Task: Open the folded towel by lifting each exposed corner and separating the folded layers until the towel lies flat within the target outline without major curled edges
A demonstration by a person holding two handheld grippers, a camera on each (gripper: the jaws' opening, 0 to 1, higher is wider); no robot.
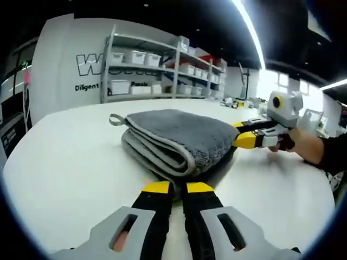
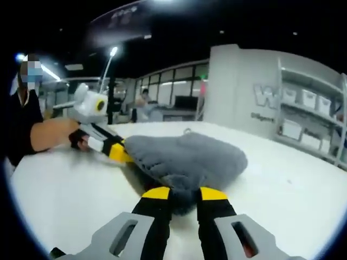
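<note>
I see the folded grey plush towel (image 1: pixel 176 138) lying mid-tabletop on the white round table (image 1: pixel 65 162), well in from every edge. My left gripper (image 1: pixel 179 188) sits just short of the towel's fold, jaws nearly together, holding nothing. My right gripper (image 2: pixel 179 193) – jaws apart, towel edge between them; grip uncertain.

Both views face the towel (image 1: pixel 179 138) closely, oppositely.

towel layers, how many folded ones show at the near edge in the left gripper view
2: folded towel shows a darker upper fold on top and a lighter lower fold beneath, on the table; more may be hidden inside.
</note>
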